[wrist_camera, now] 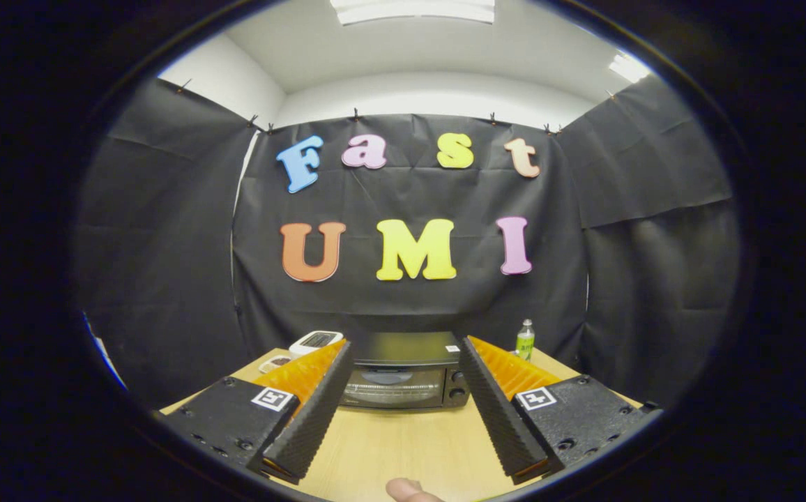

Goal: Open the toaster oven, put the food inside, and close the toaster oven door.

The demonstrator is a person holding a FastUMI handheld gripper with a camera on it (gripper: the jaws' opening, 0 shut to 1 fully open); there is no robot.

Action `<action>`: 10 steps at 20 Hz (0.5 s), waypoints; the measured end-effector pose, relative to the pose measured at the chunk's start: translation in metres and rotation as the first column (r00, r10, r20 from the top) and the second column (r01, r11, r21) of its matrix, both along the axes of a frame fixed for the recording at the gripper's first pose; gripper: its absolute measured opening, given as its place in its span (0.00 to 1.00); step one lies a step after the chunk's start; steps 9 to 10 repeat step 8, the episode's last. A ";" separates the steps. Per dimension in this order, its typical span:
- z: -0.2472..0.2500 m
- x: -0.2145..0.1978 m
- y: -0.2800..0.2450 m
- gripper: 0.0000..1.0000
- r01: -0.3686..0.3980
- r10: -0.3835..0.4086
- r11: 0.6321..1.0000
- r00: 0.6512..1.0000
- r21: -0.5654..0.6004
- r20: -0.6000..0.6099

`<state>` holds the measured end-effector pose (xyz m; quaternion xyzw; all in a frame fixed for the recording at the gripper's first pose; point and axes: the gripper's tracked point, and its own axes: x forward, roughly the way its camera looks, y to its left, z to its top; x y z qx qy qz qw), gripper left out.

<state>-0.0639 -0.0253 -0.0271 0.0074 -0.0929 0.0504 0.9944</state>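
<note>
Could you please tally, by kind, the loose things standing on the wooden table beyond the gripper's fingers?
Toaster ovens: 1, the toaster oven, door shut, beyond the open gripper.
Bottles: 1, the small green bottle to the oven's right.
White timer-like devices: 1, the white device to the oven's left.
Small dishes: 1, the small dish, partly hidden by a finger.
Total: 4

black toaster oven (403,376): sides hidden behind the spread gripper (403,362) fingers | small white device (314,341): partly hidden, screen unreadable | fingertip (408,491): cut off below
</note>
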 end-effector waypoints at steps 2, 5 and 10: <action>0.006 -0.002 -0.002 1.00 0.007 -0.006 1.000 1.000 -0.003 0.014; 0.010 -0.009 -0.002 1.00 0.000 0.000 1.000 1.000 -0.021 0.017; 0.011 -0.016 -0.009 1.00 0.008 -0.008 1.000 1.000 -0.001 0.029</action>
